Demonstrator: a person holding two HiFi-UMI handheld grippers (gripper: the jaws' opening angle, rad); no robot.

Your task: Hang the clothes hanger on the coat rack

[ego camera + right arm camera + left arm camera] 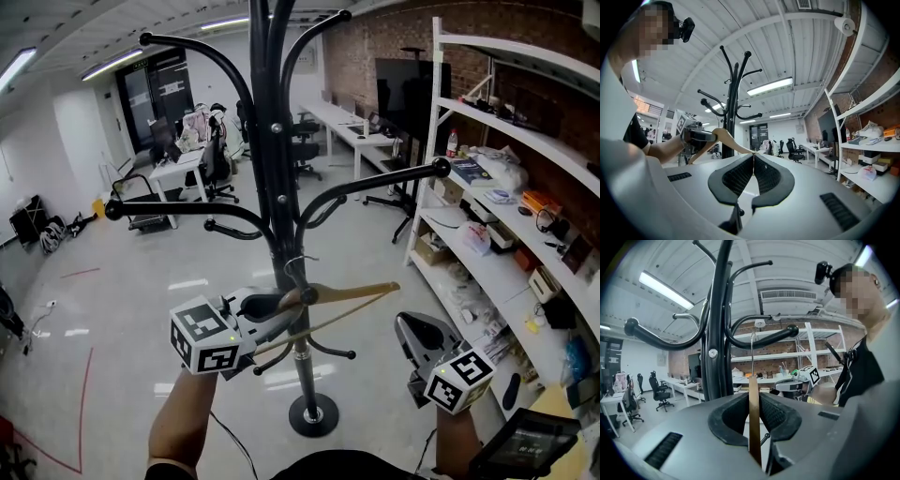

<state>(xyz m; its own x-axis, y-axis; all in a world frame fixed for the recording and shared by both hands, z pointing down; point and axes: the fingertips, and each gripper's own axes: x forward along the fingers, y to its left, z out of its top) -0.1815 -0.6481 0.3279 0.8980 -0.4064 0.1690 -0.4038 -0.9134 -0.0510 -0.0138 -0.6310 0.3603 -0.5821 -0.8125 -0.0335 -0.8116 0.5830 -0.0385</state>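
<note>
Your left gripper (753, 401) pinches the wooden hanger (349, 293) on its thin edge, close to the neck, with the black pads pressed on both faces. The hanger lies nearly flat, with its long shoulder reaching out toward 3 o'clock. Its wire hook (296, 269) stands just beside the pole of the coat rack (267, 94), which rises at your 12 o'clock.

In the left gripper view the hook's top sits near the knob-ended arm (771, 339), but I cannot tell whether it is over the arm or only in front of it. In my judgement the hanger is not hung yet.

Your right gripper (753, 157) waits at about 4 o'clock, well apart from the rack. Its jaws are pressed together on nothing.

- **Swivel in the grip:** the hold is on a narrow strip of smooth wood, so the free shoulder's weight could turn the hanger between the pads and aim the hook off the arm.
- **Catching the knob:** the arm's knob could catch the wire if you bring the hook in from the side, not from above.
- **Striking the pole:** the long shoulder could hit the pole and jolt the hanger loose.
- **Letting go early:** if you spread the jaws before the hook bears on the arm, the hanger drops to the floor (141, 281).
</note>
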